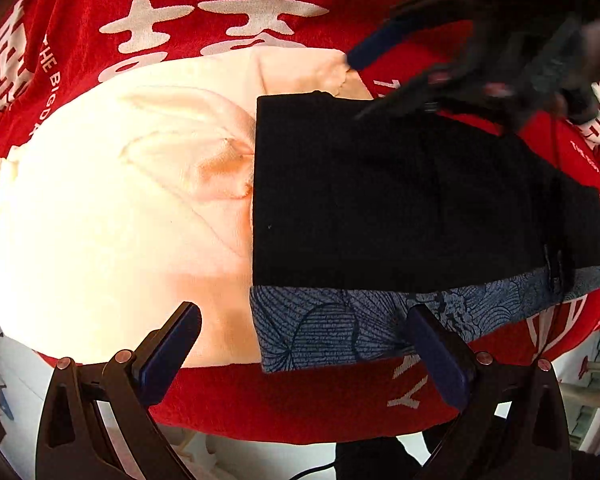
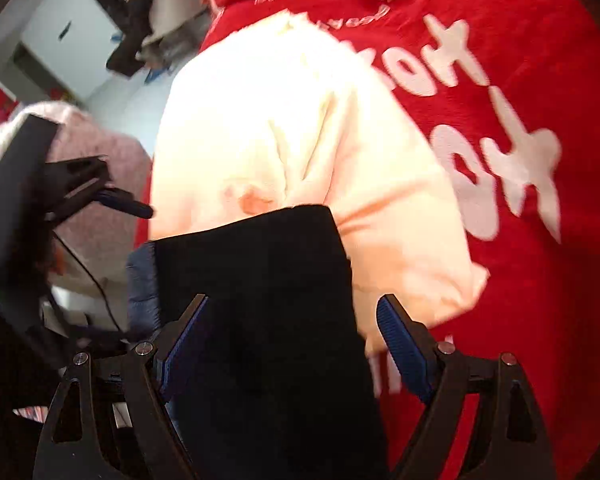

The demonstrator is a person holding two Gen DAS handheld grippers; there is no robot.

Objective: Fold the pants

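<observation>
Pants (image 1: pixel 400 192), black, folded into a squarish block, lie right of centre in the left wrist view, on a red cloth (image 1: pixel 300 400) w/ white lettering. Blue patterned fabric (image 1: pixel 340 332) shows along the block's lower edge; can't tell if it's lining or a separate piece. Cream garment (image 1: pixel 112 220) lies flat to the left, its edge running under the black fold.

Left gripper (image 1: pixel 308 348) at the bottom of the frame, jaws wide apart, nothing between them; right-hand finger (image 1: pixel 436 344) sits over the patterned strip, contact unclear.

Right gripper (image 2: pixel 292 344) in its own view: jaws spread wide over the black pants, no clamping visible; picture blurred. In the left wrist view it appears upper right (image 1: pixel 380 76), blurred, tips near the pants' top edge and the cream garment's corner.
</observation>
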